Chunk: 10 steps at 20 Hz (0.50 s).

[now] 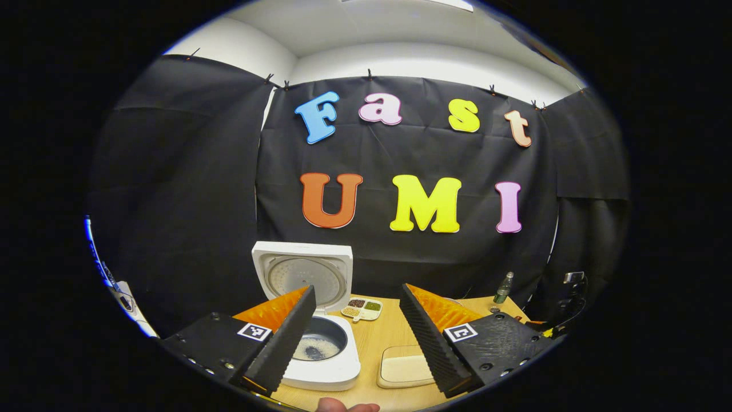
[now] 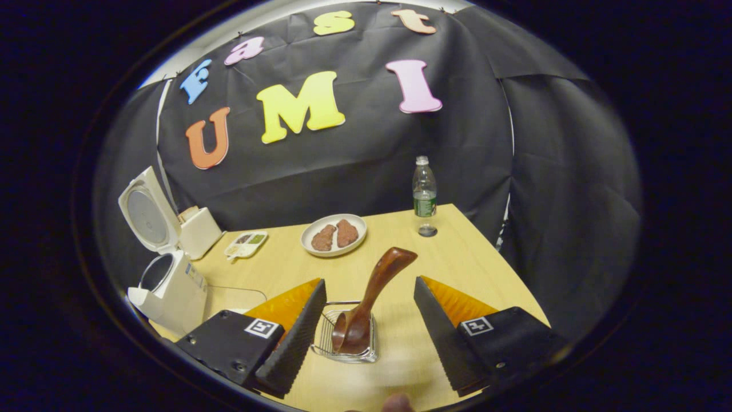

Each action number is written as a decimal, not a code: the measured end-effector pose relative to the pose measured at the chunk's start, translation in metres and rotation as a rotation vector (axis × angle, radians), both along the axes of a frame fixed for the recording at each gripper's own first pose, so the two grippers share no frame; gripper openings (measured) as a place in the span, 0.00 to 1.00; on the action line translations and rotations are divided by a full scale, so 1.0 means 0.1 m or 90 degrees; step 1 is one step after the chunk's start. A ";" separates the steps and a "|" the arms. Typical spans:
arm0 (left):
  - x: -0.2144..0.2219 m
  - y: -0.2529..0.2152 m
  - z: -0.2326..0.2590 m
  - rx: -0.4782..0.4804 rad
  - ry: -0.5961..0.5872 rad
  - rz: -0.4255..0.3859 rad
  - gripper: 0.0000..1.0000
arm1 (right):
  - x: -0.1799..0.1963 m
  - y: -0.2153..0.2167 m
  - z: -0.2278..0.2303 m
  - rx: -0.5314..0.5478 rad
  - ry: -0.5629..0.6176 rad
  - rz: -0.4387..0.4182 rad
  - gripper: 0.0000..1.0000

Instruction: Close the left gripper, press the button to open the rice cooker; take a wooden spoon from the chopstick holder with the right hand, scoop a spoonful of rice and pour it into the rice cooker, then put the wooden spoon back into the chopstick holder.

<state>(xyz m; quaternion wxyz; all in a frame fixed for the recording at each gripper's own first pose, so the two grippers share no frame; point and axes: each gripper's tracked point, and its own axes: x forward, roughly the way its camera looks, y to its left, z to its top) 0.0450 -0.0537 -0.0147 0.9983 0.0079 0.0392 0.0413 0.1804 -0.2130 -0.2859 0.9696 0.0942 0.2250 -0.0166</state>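
Fingers of right gripper spread wide, straddling wooden spoon standing bowl-down in wire chopstick holder on table. Left gripper fingers apart too, hanging above open rice cooker, rice inside; task looks finished.

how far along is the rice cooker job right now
Done: the rice cooker stands with its lid up, and a little rice lies in its pot. The wooden spoon stands bowl-down in the wire chopstick holder, so it looks already put back. In hand: nothing; the right gripper has its jaws open on either side of the spoon, and the left gripper is open too. Apparently nothing is left.
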 end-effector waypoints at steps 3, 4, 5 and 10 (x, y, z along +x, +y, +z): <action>0.00 -0.02 -0.10 0.013 0.020 0.011 0.94 | 0.19 0.01 -0.17 0.026 0.020 0.009 0.81; 0.01 -0.03 -0.15 0.020 0.030 0.018 0.94 | 0.23 0.01 -0.21 0.027 0.022 0.009 0.77; 0.01 0.00 -0.20 0.026 0.042 0.023 0.94 | 0.29 0.03 -0.23 0.030 0.023 0.013 0.69; -0.01 0.00 -0.35 0.017 0.071 0.032 0.94 | 0.40 0.12 -0.36 0.063 0.046 0.028 0.47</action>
